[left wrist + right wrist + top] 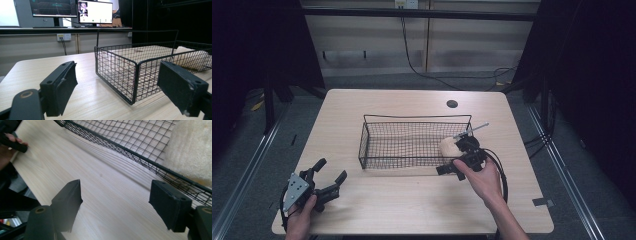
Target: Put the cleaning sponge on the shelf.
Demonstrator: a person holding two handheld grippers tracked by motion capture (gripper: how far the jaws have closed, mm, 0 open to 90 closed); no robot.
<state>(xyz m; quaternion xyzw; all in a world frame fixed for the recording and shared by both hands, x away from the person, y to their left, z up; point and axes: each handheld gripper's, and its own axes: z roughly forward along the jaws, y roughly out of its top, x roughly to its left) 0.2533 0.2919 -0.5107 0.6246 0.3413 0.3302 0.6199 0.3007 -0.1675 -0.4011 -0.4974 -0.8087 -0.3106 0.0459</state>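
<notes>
Dark curtains flank your station on both sides, and pale wall panels with a trailing black cable (412,60) close it off at the back.

Surface: light wood-grain table (412,205) with rounded corners and a small dark round hole (452,104) near its far edge.

Item 1: black wire-mesh rectangular basket (412,142) with a raised far rail, standing at the table's middle. In the left gripper view its near corner (136,82) stands between your jaws' line of sight and the bread.

Item 2: pale cream bread-like lump (448,146) lying inside the basket at its right end, against the right-hand wall. In the right gripper view it (192,152) sits behind the basket's rim wire, partly cut off by the frame edge.

Item 3: your left gripper (331,176), held at the table's near-left corner, well apart from the basket, jaws spread wide with nothing between them. Your left hand (302,220) is partly cut off at the bottom.

Item 4: your right gripper (451,168), held just beside the basket's near-right corner, jaws parted and empty over bare wood. Your right hand (482,177) covers much of its body.

Item 5: two lit monitors (95,12) on a counter beyond the table; their screen contents are too small to read.

Item 6: thin grey rod (472,131) slanting above the right gripper; what it belongs to is hard to make out.
</notes>
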